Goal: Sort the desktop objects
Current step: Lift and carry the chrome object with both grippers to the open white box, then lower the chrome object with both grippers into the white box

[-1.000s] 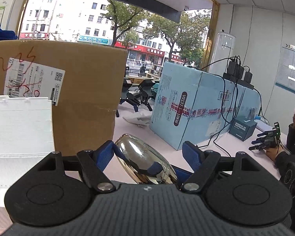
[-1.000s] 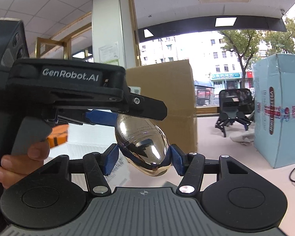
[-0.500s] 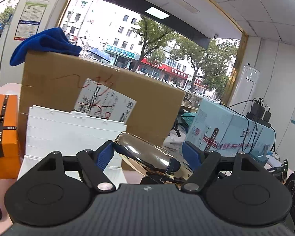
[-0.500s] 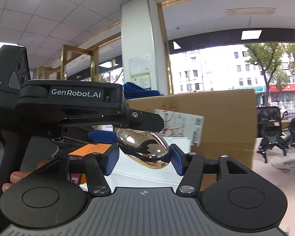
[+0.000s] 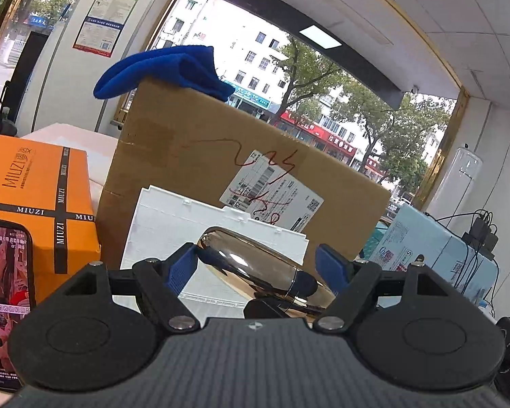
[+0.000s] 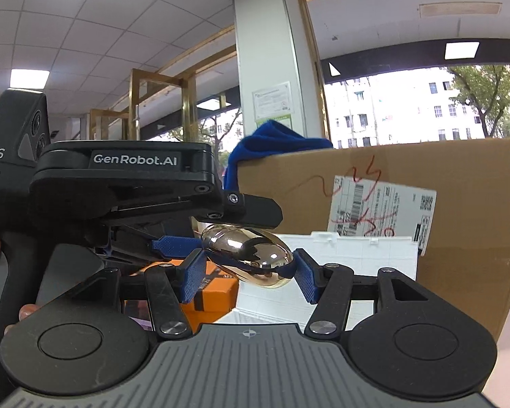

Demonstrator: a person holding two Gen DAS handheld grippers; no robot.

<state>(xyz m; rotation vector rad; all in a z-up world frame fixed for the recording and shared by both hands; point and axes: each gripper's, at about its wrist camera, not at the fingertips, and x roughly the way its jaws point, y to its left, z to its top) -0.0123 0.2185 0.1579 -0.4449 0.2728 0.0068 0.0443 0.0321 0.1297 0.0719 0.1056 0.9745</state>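
A shiny gold, egg-shaped metal object (image 6: 246, 260) is held aloft between both tools: it is pinched end to end by the right gripper (image 6: 248, 272), while the left gripper (image 5: 256, 265) stands spread, only its left pad seeming to touch. A carry toward the white ribbed plastic organiser box (image 5: 173, 227), before the brown cardboard carton (image 5: 193, 156), is judged underway; lowering over its opening is called for next.

A square white pillar (image 6: 272, 78) carries a green-edged notice. Right of it, a wide gold-framed window (image 6: 425, 102) shows pale apartment blocks and trees. Above it, white ceiling tiles (image 6: 119, 17) hold lit panels.
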